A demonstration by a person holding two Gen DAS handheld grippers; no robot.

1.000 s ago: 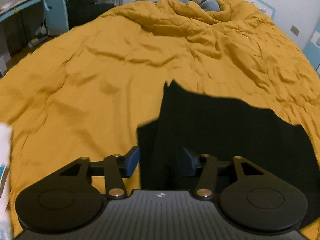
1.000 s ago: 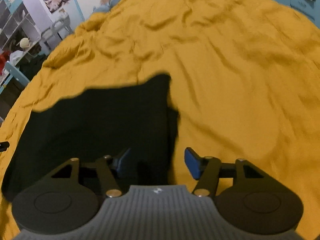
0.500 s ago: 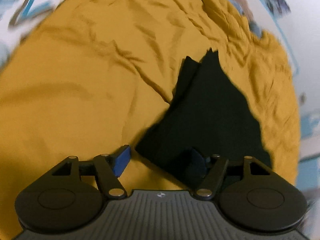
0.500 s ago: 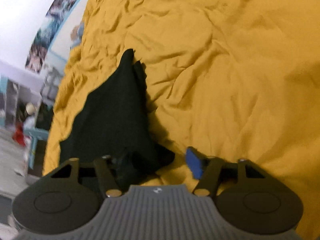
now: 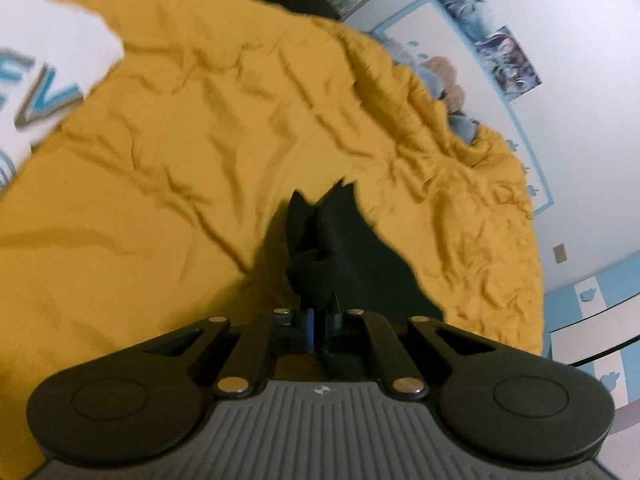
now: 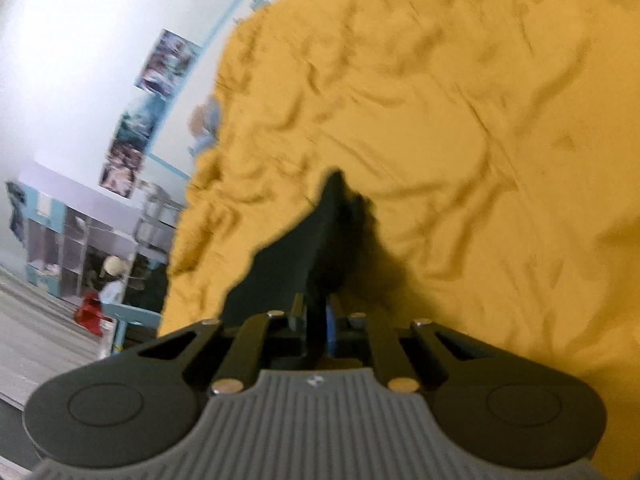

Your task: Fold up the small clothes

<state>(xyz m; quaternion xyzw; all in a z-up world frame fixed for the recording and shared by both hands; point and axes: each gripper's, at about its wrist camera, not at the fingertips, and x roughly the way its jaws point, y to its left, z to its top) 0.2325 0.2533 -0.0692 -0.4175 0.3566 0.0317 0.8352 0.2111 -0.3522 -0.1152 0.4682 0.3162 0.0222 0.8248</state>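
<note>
A dark garment [image 5: 344, 248] is pinched at its near edge by both the left hand-held gripper [image 5: 318, 322] and the right hand-held gripper [image 6: 316, 320], its length stretched away across the yellow bed quilt [image 5: 168, 168].

I note the black garment [image 5: 352, 256] is matt cloth, soft, without sheen or visible weave. The yellow bedspread [image 5: 180, 168] under it reads as matt cotton-like fabric, heavily wrinkled. My left gripper [image 5: 318, 320] and right gripper [image 6: 318, 320] show matt black plastic arms with small bright metal pins at the joints; their housings are ribbed grey plastic. The wall [image 6: 80, 40] looks smooth and painted, carrying glossy paper posters [image 6: 168, 64].
</note>
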